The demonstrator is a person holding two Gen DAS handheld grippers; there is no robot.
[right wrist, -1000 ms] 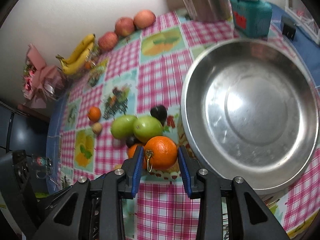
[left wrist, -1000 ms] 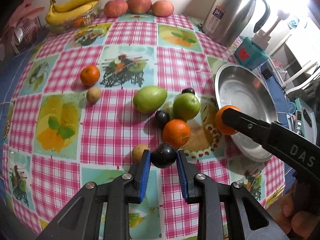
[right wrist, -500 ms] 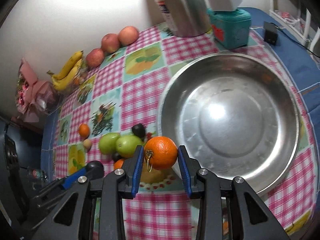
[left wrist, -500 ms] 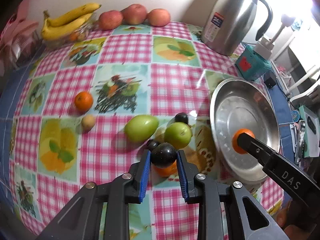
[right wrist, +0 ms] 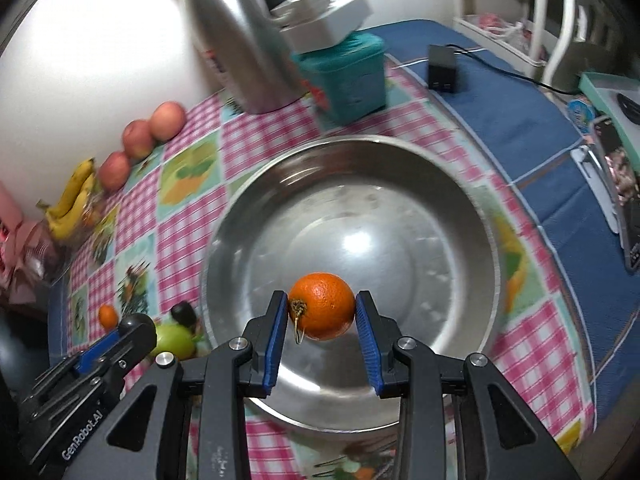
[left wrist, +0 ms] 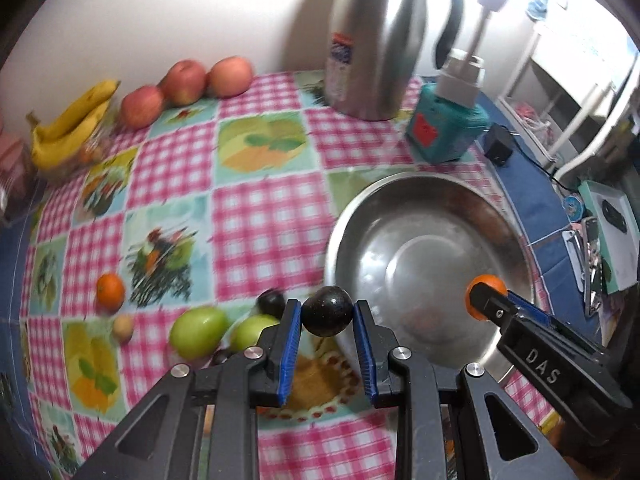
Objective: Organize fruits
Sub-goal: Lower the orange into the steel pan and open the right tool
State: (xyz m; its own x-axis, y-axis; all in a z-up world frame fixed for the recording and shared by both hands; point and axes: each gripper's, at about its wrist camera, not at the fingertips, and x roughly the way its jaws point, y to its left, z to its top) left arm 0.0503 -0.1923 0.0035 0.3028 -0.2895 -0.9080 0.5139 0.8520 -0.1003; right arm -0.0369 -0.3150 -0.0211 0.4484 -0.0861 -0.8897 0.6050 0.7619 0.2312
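My left gripper (left wrist: 326, 314) is shut on a dark plum (left wrist: 327, 311), held in the air just over the left rim of the steel bowl (left wrist: 436, 208). My right gripper (right wrist: 321, 307) is shut on an orange (right wrist: 322, 305) and hangs over the inside of the steel bowl (right wrist: 400, 200). In the left wrist view the right gripper (left wrist: 486, 303) with its orange (left wrist: 485, 280) shows over the bowl's right side. Two green fruits (left wrist: 198, 331) and another dark plum (left wrist: 269, 302) lie on the checked cloth left of the bowl. A small orange (left wrist: 110, 290) lies further left.
A steel thermos jug (left wrist: 368, 40) and a teal box (left wrist: 444, 124) stand behind the bowl. Three apples (left wrist: 186, 82) and bananas (left wrist: 68, 124) line the back wall. A small tan fruit (left wrist: 123, 328) lies by the small orange. Boxes and a cable sit on the blue cloth (right wrist: 520, 112) at right.
Both grippers have carried their fruit to the right: the plum now reaches the bowl's left rim, and the orange has gone from the rim to over the bowl's inside.
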